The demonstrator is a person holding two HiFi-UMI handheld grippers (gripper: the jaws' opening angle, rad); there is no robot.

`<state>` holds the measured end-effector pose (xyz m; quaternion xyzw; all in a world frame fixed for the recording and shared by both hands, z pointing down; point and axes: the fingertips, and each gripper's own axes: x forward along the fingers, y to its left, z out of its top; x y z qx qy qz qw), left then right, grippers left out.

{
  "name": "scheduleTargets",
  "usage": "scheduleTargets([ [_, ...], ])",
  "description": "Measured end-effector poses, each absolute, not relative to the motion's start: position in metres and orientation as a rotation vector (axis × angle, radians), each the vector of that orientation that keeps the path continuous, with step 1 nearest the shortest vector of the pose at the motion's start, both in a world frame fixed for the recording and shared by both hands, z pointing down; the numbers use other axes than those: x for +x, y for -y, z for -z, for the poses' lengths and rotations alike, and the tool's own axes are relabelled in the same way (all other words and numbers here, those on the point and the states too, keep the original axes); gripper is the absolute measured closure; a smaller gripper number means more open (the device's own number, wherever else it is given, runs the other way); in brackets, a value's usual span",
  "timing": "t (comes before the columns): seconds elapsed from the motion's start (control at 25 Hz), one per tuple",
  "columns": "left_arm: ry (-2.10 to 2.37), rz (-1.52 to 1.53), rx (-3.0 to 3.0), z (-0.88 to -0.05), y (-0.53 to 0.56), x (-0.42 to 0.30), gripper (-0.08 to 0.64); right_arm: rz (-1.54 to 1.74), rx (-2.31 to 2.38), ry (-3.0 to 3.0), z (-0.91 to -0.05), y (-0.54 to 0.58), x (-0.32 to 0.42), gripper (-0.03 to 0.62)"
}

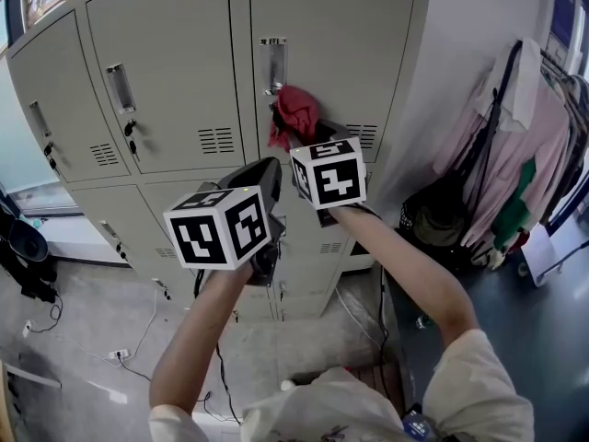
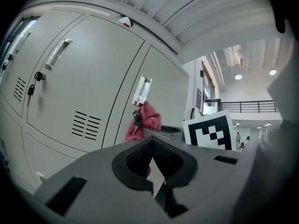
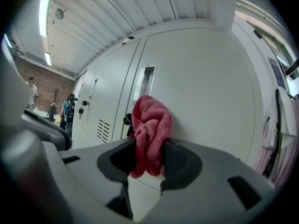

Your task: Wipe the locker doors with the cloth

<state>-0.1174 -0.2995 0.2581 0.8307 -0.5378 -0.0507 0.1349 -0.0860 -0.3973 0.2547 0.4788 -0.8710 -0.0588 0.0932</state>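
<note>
Right gripper (image 3: 148, 158) pinching cloth (image 3: 150, 129) on locker door (image 3: 205, 92) just below handle (image 3: 145, 81), key (image 3: 127, 119) right beside cloth. Left gripper (image 2: 150, 144) lower, fingers pressed together, empty.

From the head view we look steeply down past both arms at the lockers (image 1: 175, 72), with the floor (image 1: 83, 320) below. The left gripper (image 2: 151, 146) view sits further back and left, tilted up, slanting across the doors toward the ceiling (image 2: 187, 8). The right gripper (image 3: 149, 148) view sits very close to the right-hand door, facing up it. All three share that door's handle (image 1: 272, 63) and the cloth (image 1: 296, 113); the head and left gripper views also share the right gripper's marker cube (image 1: 329, 173).
</note>
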Motion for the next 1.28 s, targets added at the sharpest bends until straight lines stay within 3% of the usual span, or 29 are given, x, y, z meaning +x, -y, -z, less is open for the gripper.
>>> scheduleTargets([
  [1.28,1.565,0.131,2.383,-0.268,0.3,-0.115,0.557,0.086,1.33,2.558,-0.303,0.397,-0.092,0.446],
])
